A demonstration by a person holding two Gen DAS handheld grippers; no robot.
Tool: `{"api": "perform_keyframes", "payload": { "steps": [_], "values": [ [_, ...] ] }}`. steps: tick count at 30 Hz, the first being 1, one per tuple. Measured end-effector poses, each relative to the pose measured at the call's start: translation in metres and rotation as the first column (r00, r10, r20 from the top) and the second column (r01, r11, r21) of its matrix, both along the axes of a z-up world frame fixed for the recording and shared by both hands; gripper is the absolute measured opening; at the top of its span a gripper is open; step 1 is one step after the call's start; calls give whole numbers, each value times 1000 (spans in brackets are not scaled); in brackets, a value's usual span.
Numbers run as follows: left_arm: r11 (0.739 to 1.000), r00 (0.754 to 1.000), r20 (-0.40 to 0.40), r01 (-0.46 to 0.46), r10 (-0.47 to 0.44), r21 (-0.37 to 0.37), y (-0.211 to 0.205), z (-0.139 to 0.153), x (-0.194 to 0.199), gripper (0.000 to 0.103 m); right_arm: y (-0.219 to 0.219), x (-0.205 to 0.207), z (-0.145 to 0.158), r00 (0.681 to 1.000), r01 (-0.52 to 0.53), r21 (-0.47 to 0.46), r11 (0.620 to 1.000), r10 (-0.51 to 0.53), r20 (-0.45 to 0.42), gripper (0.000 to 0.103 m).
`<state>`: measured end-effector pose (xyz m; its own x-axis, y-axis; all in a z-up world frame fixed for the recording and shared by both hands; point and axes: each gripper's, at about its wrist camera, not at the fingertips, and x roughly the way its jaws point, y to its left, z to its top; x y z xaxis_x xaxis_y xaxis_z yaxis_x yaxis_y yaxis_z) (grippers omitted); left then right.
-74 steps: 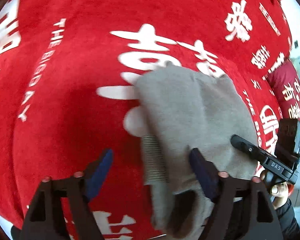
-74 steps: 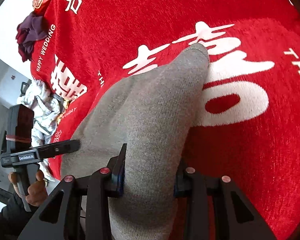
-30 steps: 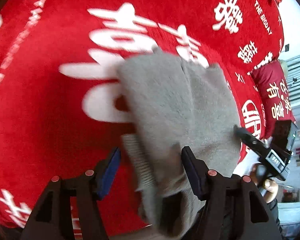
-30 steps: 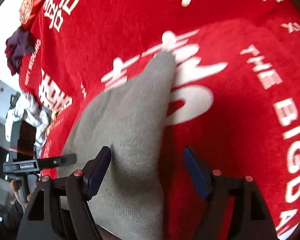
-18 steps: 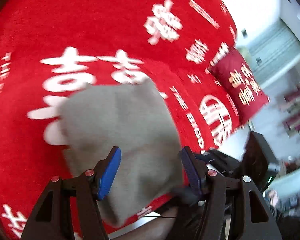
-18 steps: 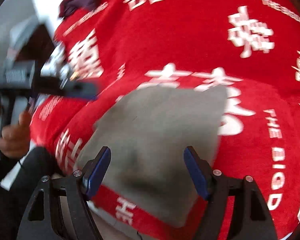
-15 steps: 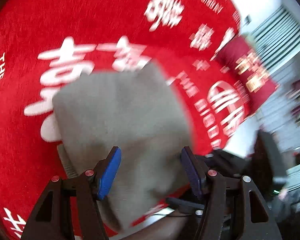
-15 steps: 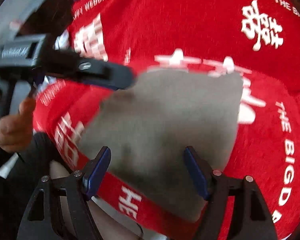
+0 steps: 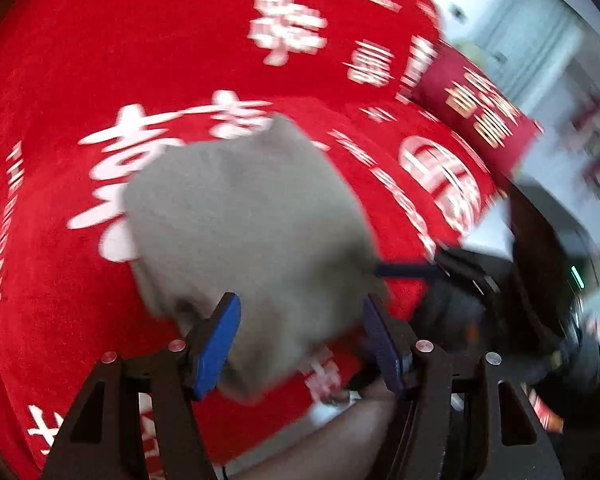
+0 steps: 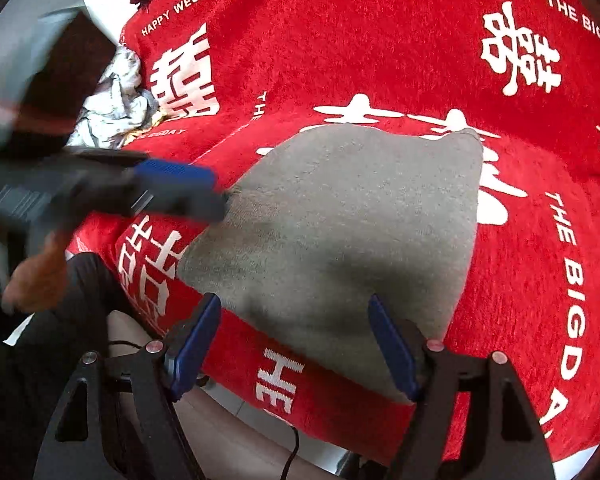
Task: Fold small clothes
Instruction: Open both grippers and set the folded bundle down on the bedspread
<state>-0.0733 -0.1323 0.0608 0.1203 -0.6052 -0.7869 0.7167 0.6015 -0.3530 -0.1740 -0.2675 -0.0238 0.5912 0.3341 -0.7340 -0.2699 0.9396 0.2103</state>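
A small grey knitted garment of soft, fuzzy fabric [image 10: 348, 232] lies folded into a compact, roughly four-sided bundle on top of a red plush blanket with white lettering [image 10: 380, 40]. In the right wrist view the bundle sits near the blanket's near edge, its far right corner [image 10: 470, 136] pointed and resting over large white characters, its left corner rounded and slightly raised. The top surface is smooth, with a shallow dark dip across the middle. The near right end reaches almost to the blanket's border. In the blurred left wrist view the same grey bundle [image 9: 252, 224] looks thick and puffy, its near edge drooping towards the blanket's edge.
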Motion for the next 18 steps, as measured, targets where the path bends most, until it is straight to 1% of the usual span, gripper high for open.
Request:
{"api": "perform_keyframes", "payload": {
  "steps": [1,2,3,5,7,9,10,11,13,15,16,17,18],
  "values": [
    [1000,1000,15,21,-21,8,-3,0,-7,64,-1,-2,-3,1000,11,0,1000,-11,-10,79],
    [999,998,40,36,-38,37,-3,-1,-17,64,-1,-4,-6,1000,23,4,1000,-23,-21,79],
    [996,998,52,33,-37,79,-6,-8,-23,64,-3,-6,-9,999,32,8,999,-32,-33,79],
    [993,1000,12,11,-13,114,-5,-20,-22,64,-4,-11,-14,998,39,-8,999,-39,-49,79],
    [994,998,-37,-44,47,96,6,-27,-16,64,-2,-15,-18,997,48,-59,997,-52,-61,79],
    [991,990,-71,-117,121,63,20,-28,-10,64,-2,-18,-18,996,53,-77,996,-58,-62,79],
    [988,987,-70,-138,142,65,24,-29,-9,72,-3,-19,-17,996,57,-71,996,-61,-62,79],
    [982,982,-70,-169,175,86,27,-31,-6,78,-4,-20,-17,996,62,-65,996,-66,-64,79],
    [974,977,-67,-193,202,120,29,-32,-5,80,-3,-20,-19,995,69,-70,995,-74,-73,79],
    [977,978,-54,-196,201,84,34,-25,-12,82,-1,-18,-21,993,72,-91,993,-79,-83,79],
    [976,979,-41,-196,201,94,33,-25,-13,87,-1,-19,-21,994,71,-100,992,-79,-80,79],
    [976,981,-39,-185,191,112,28,-29,-12,87,0,-19,-20,994,72,-101,992,-80,-76,79],
    [978,982,-65,-166,175,123,22,-36,-10,87,0,-20,-20,994,74,-95,993,-81,-75,79]
  ]
}}
